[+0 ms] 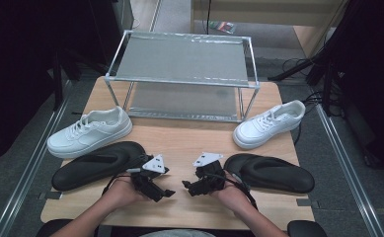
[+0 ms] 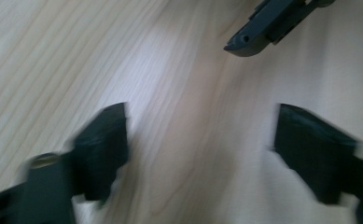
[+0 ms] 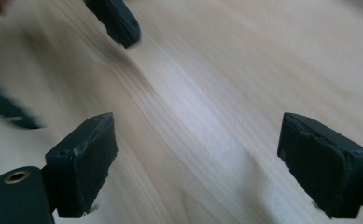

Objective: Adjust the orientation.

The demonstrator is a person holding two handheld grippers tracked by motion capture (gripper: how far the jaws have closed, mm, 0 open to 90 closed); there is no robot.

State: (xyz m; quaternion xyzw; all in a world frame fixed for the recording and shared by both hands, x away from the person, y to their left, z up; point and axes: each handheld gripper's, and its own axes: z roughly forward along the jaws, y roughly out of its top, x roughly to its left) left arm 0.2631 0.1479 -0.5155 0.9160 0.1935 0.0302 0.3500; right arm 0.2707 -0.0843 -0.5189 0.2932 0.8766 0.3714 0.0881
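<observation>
My left gripper (image 1: 168, 192) rests low over the front middle of the wooden table (image 1: 179, 140), pointing right, jaws apart with bare wood between them (image 2: 200, 149). Facing it, my right gripper (image 1: 185, 184) points left, also open over bare wood (image 3: 195, 154). Their tips nearly meet. The other gripper's jaw tip shows at the top of each gripper view. Two white sneakers (image 1: 90, 131) (image 1: 269, 124) stand at the left and right of the table. Two black sandals (image 1: 98, 163) (image 1: 271, 172) lie in front of them, one beside each hand.
A two-tier metal shoe rack (image 1: 179, 74) with grey mesh shelves stands at the back of the table. Metal rails run along the floor at both sides. Dark furniture and cables lie around the table.
</observation>
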